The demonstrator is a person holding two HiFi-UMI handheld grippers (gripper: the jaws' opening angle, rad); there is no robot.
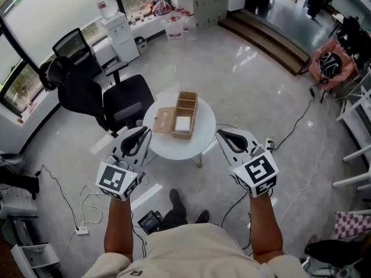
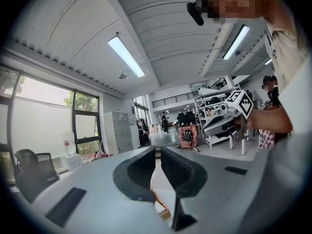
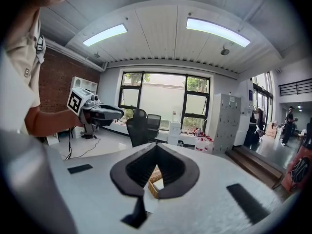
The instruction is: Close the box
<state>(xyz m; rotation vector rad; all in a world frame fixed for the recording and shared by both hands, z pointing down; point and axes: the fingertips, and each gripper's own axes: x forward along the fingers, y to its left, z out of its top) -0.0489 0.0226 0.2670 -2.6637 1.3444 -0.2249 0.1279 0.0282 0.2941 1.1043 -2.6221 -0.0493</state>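
Both grippers shut and empty, held above an open box on a round table.
Left gripper (image 1: 141, 136) (image 2: 157, 152): jaws together, nothing between them, held up in the air short of the table's near-left edge. Right gripper (image 1: 227, 136) (image 3: 156, 147): jaws meet at the tips, nothing gripped, in the air at the table's near-right edge. Neither touches the box. Wooden box (image 1: 185, 106) sits mid-table, open, split into compartments, with a white item (image 1: 183, 124) in the nearest one. Its lid (image 1: 164, 121) lies flat just beside it on the left; can't tell if hinged. In both gripper views a box corner (image 2: 162, 206) (image 3: 152, 179) peeks through below the jaws. White round table (image 1: 174, 146) stands on a glossy floor. Black office chair (image 1: 119, 100) stands close behind and left of the table. Person's shoes (image 1: 177, 204) are below it, and cables (image 1: 87, 204) trail at left.
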